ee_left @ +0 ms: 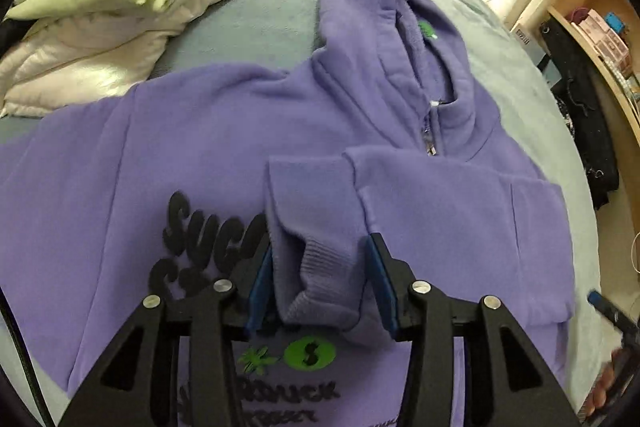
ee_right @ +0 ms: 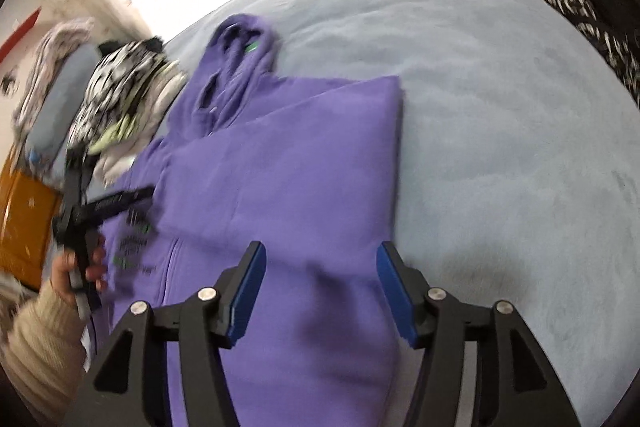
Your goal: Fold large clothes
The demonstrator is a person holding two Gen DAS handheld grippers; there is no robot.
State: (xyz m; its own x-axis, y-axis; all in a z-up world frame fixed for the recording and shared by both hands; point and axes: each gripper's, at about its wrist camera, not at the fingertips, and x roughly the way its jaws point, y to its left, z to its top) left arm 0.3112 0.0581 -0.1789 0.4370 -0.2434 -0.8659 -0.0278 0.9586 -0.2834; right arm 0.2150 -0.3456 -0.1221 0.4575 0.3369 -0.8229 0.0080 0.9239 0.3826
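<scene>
I see a purple hoodie (ee_left: 224, 131) lying flat on a soft grey-blue bed (ee_left: 256, 23). Its hood points away from me, and one side is folded in over the middle.

My left gripper (ee_left: 320, 279) sits over the front of the hoodie. A sleeve cuff (ee_left: 320, 267) lies between its two blue pads (ee_left: 260, 287). The pads are spread and there is a small gap on each side of the cuff, so it is not pinched. Only this view shows the black words and the green dot (ee_left: 310, 353) on the chest, the zipper (ee_left: 427, 135), and the little green tag (ee_left: 426, 31) inside the hood.

My right gripper (ee_right: 320, 291) hangs above the folded side of the hoodie, near its right edge. Its pads are wide apart with nothing between them. This picture is blurry. Only this view shows the straight folded edge and the big bare part of the bed to the right. It also shows my left hand (ee_right: 80, 267) in a cream sleeve, holding the other gripper at the far left.

A pile of clothes (ee_left: 120, 11), white, pale green and black-and-white, sits on the bed just beside the hoodie's left shoulder. A wooden shelf (ee_left: 592, 19) with small boxes stands off to the right of the bed. Something dark (ee_left: 588, 131) hangs between the shelf and the bed.

The black gripper arms hide the lower part of the hoodie in both views.
</scene>
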